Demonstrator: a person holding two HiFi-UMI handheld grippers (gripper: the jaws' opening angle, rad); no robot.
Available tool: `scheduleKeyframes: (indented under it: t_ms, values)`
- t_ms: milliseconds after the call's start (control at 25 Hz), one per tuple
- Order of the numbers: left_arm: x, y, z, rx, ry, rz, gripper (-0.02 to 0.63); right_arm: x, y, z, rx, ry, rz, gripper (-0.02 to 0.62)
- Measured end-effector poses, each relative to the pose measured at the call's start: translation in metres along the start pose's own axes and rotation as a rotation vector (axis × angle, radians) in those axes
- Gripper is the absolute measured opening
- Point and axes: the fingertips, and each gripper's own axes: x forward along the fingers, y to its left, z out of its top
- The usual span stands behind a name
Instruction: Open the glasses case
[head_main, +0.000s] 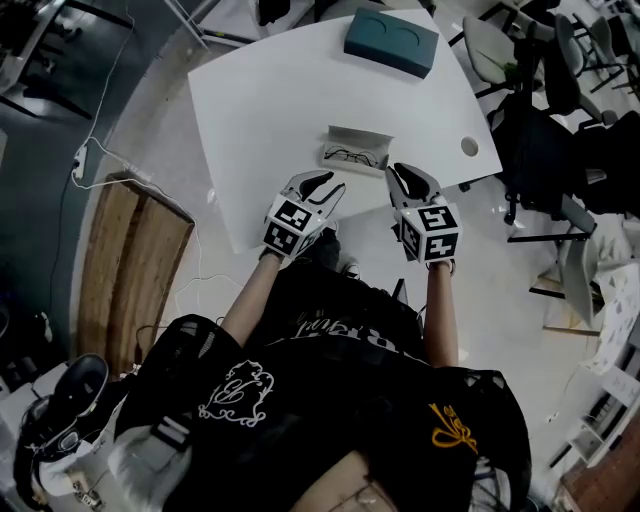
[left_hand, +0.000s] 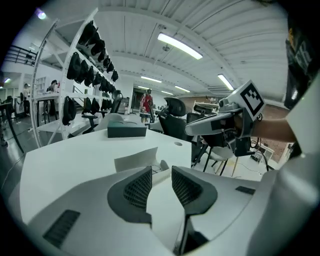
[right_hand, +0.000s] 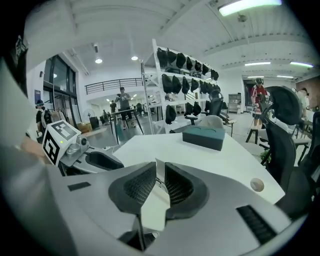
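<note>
The glasses case lies open on the white table near its front edge. Its lid stands up and a pair of glasses lies inside. My left gripper hovers just in front of the case's left end, open and empty. My right gripper hovers off the case's right end; its jaws stand a narrow gap apart with nothing between them. In the left gripper view the case sits beyond the left gripper. In the right gripper view only the lid shows, past the right gripper.
A teal box sits at the table's far side. A round cable hole is at the right corner. Office chairs crowd the right, and a wooden board lies on the floor at the left.
</note>
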Motion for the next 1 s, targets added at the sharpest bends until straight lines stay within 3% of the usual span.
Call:
scheduleKeyframes:
  t_ms: [480, 1000]
  values:
    - [-0.075, -0.099, 0.034, 0.035, -0.174, 0.053, 0.129, -0.102, 0.044, -0.018, 0.049, -0.127, 0.106, 0.069]
    - [-0.129, -0.155, 0.017, 0.021, -0.190, 0.109, 0.129, -0.154, 0.088, -0.041, 0.109, -0.202, 0.183, 0.069]
